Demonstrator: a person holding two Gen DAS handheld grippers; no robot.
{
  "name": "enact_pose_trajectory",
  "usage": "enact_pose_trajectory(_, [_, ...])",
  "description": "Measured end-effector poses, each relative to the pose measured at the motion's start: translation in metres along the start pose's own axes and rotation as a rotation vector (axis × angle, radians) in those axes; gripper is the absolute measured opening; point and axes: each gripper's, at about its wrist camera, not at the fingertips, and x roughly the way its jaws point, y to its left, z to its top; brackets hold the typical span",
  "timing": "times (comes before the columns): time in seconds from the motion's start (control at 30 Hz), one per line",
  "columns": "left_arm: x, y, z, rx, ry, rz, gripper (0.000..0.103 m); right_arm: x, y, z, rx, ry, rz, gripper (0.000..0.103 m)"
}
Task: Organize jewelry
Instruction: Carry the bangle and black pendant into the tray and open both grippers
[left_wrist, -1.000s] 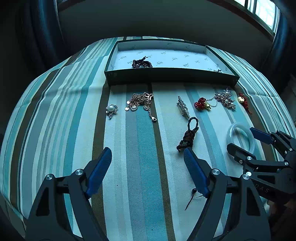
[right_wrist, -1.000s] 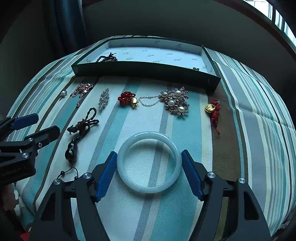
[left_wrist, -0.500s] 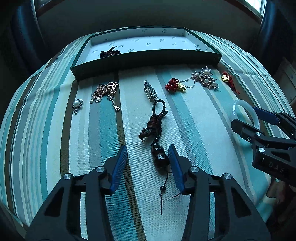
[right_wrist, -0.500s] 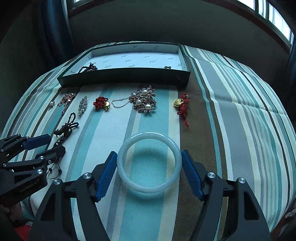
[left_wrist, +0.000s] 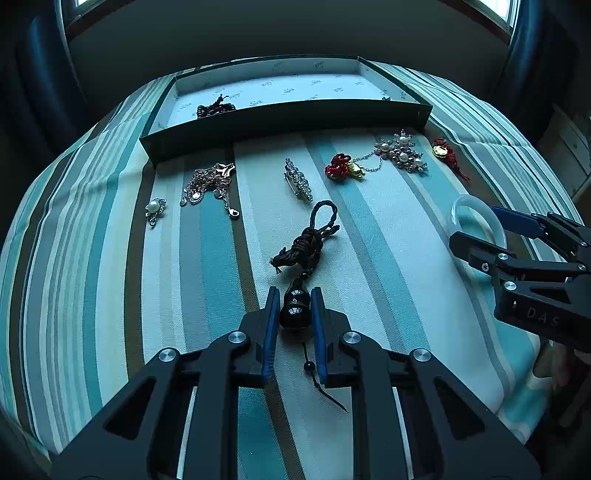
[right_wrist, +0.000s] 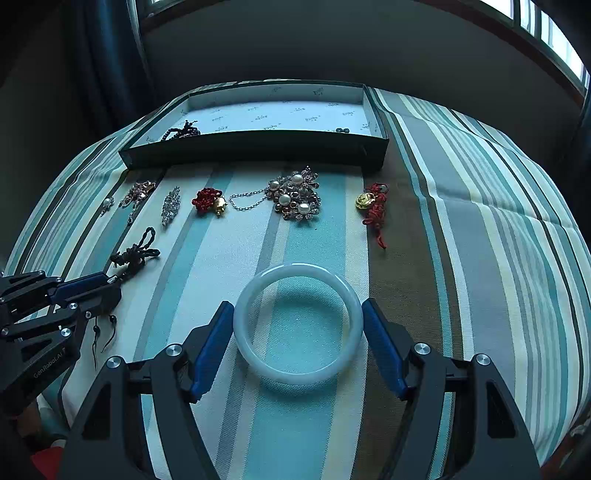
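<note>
my left gripper (left_wrist: 295, 306) was clamped on the dark bead (left_wrist: 294, 309) of the knotted cord pendant (left_wrist: 308, 242), one blue pad pressed against each side of the bead. the pendant's loop extended toward 12 o'clock from the pads, and its thin tail with a small bead (left_wrist: 309, 366) trailed back toward 6 o'clock between the fingers, all lying on the striped cloth (left_wrist: 110, 295).

my right gripper (right_wrist: 298, 332) gripped the white jade bangle (right_wrist: 298, 324) across its width, pads touching the ring at 9 and 3 o'clock. whether the bangle rested on the cloth or was raised off it could not be determined.

the green tray (right_wrist: 255, 147) lay at 12 o'clock in both views, with a dark beaded piece (right_wrist: 183, 131) in its left end. in front of the tray lay a row of items: a pearl stud (left_wrist: 154, 207), a rose-gold chain (left_wrist: 210, 182), a crystal brooch (left_wrist: 298, 179), a red knot charm (right_wrist: 208, 201), a pearl flower brooch (right_wrist: 295, 199) and a red cord with gold coin (right_wrist: 373, 206).
</note>
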Motion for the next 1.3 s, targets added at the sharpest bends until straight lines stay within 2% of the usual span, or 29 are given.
enact_pose_trajectory(0.3, [-0.015,0.002,0.01,-0.005,-0.055,-0.01,0.017,-0.008,0.002,0.007,0.003,-0.025,0.009,0.07])
enact_pose_trajectory(0.73, [-0.034,0.012,0.049,-0.017,-0.16,-0.03,0.017,-0.014,0.003,0.038,0.011,-0.068,0.028,0.07])
enact_pose_trajectory(0.97, [-0.032,0.015,0.081,0.0,-0.214,-0.027,0.017,-0.009,0.005,0.073,0.005,-0.104,0.038,0.07])
enact_pose_trajectory(1.3, [-0.005,0.025,0.152,-0.017,-0.279,-0.013,0.017,0.023,0.004,0.144,-0.009,-0.16,0.042,0.07])
